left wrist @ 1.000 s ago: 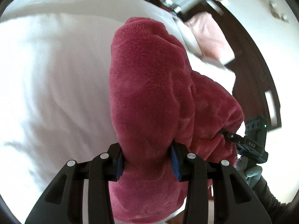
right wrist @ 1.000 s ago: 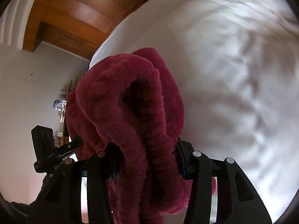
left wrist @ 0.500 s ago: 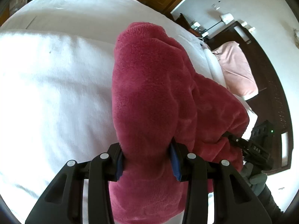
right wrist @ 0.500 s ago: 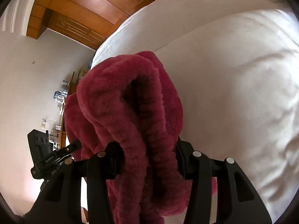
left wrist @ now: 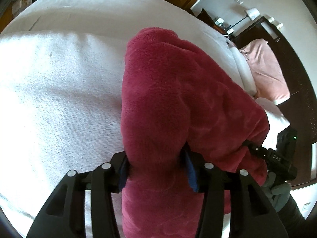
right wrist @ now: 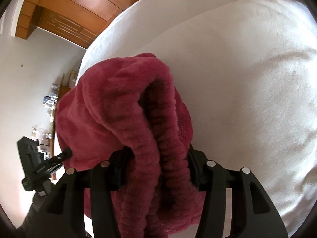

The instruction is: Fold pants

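Dark pink fleece pants (left wrist: 168, 103) hang bunched between both grippers above a white bed (left wrist: 59, 91). My left gripper (left wrist: 156, 170) is shut on a thick fold of the pants. My right gripper (right wrist: 156, 166) is shut on the gathered elastic waistband of the pants (right wrist: 126, 107). The right gripper also shows at the right edge of the left wrist view (left wrist: 257, 150), gripping the cloth. The left gripper shows at the left of the right wrist view (right wrist: 63, 155). Fabric hides both pairs of fingertips.
The white bedspread (right wrist: 247, 79) fills most of both views. A pink pillow (left wrist: 265, 71) lies by a dark headboard (left wrist: 301, 83). A wooden wardrobe (right wrist: 59, 17) stands beyond the bed. A cluttered side table (right wrist: 49, 103) stands by the wall.
Both grippers have carried the pants forward over the bed, and more of the room beyond the bed has come into view. The grips on the pants are unchanged.
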Motion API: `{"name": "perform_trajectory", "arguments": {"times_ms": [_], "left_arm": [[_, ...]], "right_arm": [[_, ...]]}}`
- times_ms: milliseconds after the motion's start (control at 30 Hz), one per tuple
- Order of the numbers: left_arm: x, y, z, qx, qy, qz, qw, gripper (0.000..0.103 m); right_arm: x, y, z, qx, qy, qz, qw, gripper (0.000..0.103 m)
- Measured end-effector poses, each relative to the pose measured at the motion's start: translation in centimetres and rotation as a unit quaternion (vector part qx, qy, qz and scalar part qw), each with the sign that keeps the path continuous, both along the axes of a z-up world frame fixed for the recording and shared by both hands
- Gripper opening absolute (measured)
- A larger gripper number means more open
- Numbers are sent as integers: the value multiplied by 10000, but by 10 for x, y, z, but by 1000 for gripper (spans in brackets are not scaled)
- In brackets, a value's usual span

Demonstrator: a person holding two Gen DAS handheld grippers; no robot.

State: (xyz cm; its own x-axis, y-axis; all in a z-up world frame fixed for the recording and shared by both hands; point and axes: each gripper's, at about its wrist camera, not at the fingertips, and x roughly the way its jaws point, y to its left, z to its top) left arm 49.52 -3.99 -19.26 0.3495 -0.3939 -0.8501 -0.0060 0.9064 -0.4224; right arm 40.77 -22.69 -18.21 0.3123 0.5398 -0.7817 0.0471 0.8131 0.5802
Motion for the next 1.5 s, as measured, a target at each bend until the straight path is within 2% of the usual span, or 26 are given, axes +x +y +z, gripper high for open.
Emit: {"name": "perform_trajectory", "arguments": {"times_ms": [67,100,167,267,400,633,800,933,1067,1200,1400,1500], "left_arm": [[3,-8,2,167,-17,-2,9999,57],[3,-9,2,289,-23,7,9996,64],[4,-13,3,545,-19,28,9985,69],[3,-24,11,957,-79,-61,9954,69],[-10,-29,27,1564,-306,-200,9870,69],[-23,-31,52,1859,-632,-137,9804,69],[-36,-34,69,1917,-817,-176,9779,69],[-47,-37,77,1953,-911,-248,9762,69],[-56,-45,85,2077,-1011,-344,9724,69],[-64,-51,93,2199,-1106,-397,9684,69],[-78,-52,104,2310,-1237,-423,9641,69],[-84,-50,109,2331,-1277,-407,9632,69]], "right_arm": [[-4,1,-2,-71,5,-32,10000,54],[-3,3,-1,-113,8,-46,9999,54],[2,10,-1,-239,4,-75,9997,55],[2,16,3,-470,-63,-55,9989,55],[-2,26,19,-955,-247,44,9951,56],[-24,19,47,-1712,-649,21,9831,56],[-48,9,71,-1907,-964,-86,9769,56],[-71,29,87,-2041,-1325,250,9696,56],[-93,51,82,-2302,-1431,723,9598,56],[-96,63,56,-2704,-1293,927,9495,56],[-86,51,17,-2754,-775,795,9549,56],[-87,52,17,-2815,-745,778,9535,56]]}}
